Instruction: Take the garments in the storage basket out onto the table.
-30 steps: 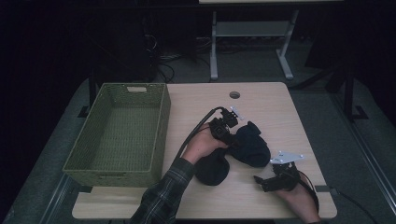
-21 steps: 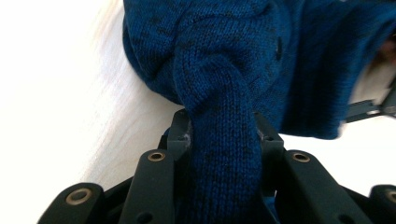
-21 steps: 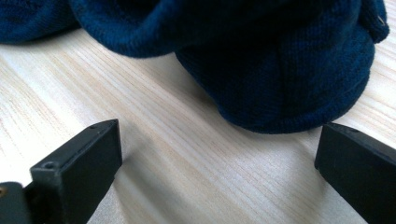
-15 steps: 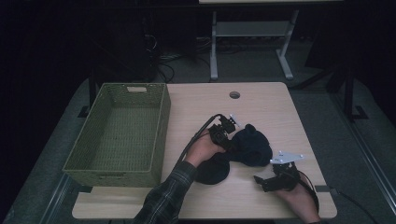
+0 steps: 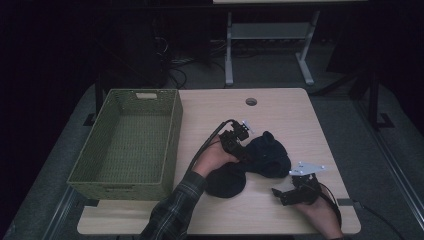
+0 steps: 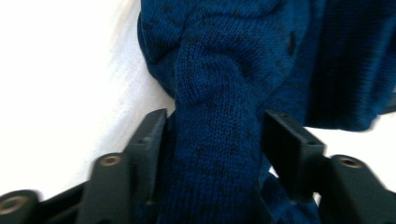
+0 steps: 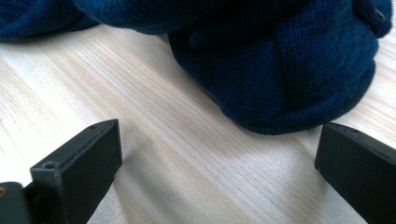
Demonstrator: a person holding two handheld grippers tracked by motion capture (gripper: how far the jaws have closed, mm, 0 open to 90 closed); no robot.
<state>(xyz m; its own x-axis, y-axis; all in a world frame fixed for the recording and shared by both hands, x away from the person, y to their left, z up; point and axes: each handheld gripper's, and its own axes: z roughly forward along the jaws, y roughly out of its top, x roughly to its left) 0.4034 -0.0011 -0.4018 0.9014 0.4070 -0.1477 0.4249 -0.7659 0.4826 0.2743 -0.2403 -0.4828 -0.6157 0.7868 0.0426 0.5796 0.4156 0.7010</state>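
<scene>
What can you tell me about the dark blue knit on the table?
The knit is a dark blue, black-flecked garment of ribbed wool-like yarn, bunched into two lumps on the table, right of the basket. A twisted fold of it runs between the jaws of the left gripper, which have just been opening; one jaw looks clear of it. The right gripper stands open just short of its rounded edge.

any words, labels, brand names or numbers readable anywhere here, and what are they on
None can be read in these pictures.
Dark blue knit garment: plain knit, no tag or print showing.
Green woven basket: a pale patch at its far rim, but no writing can be made out on it.
Wooden table: bare wood grain, no markings.
Left gripper and right gripper: black jaws with no lettering.
</scene>
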